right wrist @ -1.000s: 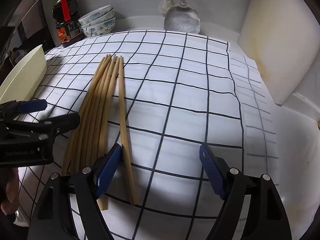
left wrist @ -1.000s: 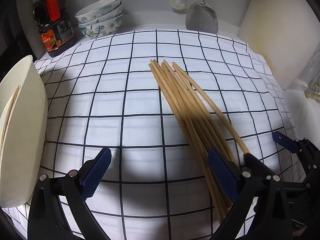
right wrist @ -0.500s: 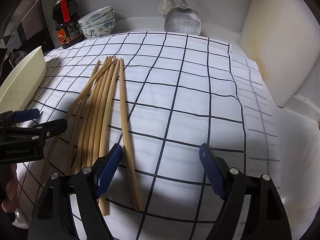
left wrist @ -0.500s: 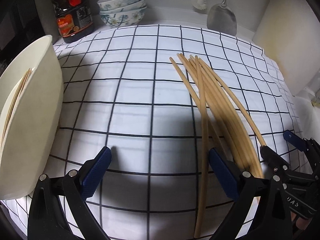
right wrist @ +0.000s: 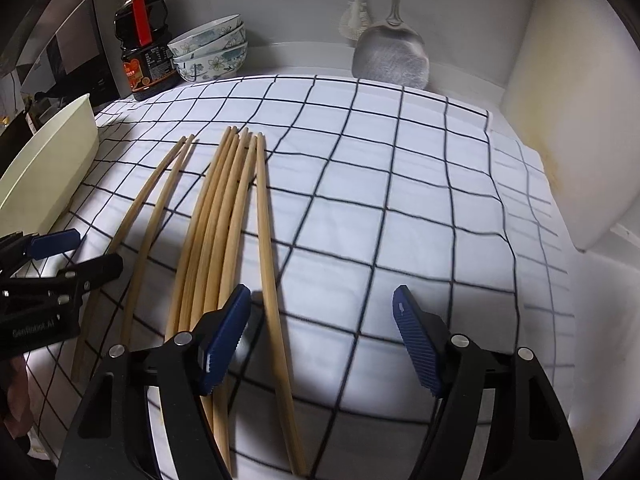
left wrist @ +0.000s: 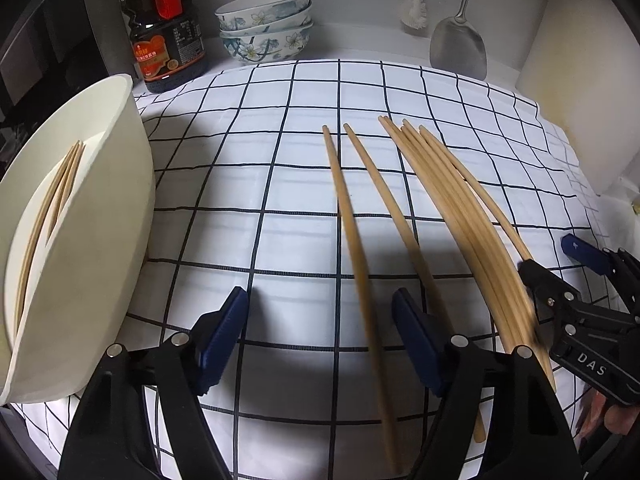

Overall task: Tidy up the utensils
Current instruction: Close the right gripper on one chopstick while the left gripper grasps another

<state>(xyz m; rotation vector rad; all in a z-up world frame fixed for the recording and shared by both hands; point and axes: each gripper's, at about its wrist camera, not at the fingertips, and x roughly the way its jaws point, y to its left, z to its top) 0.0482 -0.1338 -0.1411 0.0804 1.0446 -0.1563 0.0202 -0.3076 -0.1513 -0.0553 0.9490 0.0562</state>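
Left hand-held gripper (left wrist: pixel 320 332): jaws apart and just been closing in; one loose chopstick runs between its blue pads, blurred, so whether a pad touches it cannot be told; nothing clamped
Right hand-held gripper (right wrist: pixel 322 334): jaws apart, narrowing a little just now; one chopstick lies between the pads on the cloth, close to the left pad; released, gripping nothing
Chopsticks on the cloth: eight counted from the right wrist view; two loose chopsticks (left wrist: pixel 360 232) set apart to the left; a bundle of chopsticks (right wrist: pixel 224 216) of about five lying close together; one single chopstick (right wrist: pixel 266 248) just beside the bundle on its right
Chopsticks in the tub: at least two, leaning inside the cream tub (left wrist: pixel 100 248) at the left edge of the cloth
Cloth: one white checked cloth (right wrist: pixel 400 184) with dark lines, spread over the desk
Bowls: three floral bowls (left wrist: pixel 266 26) stacked at the back
Bottle: one dark sauce bottle (left wrist: pixel 168 36) with a red handle, beside the bowls; its label print is too small to read
Hanging tools: one metal spatula (right wrist: pixel 390 60); one white brush (left wrist: pixel 414 10)
Writing: "DAS" on the right gripper's body; "GenRobot.AI" on the left gripper's body
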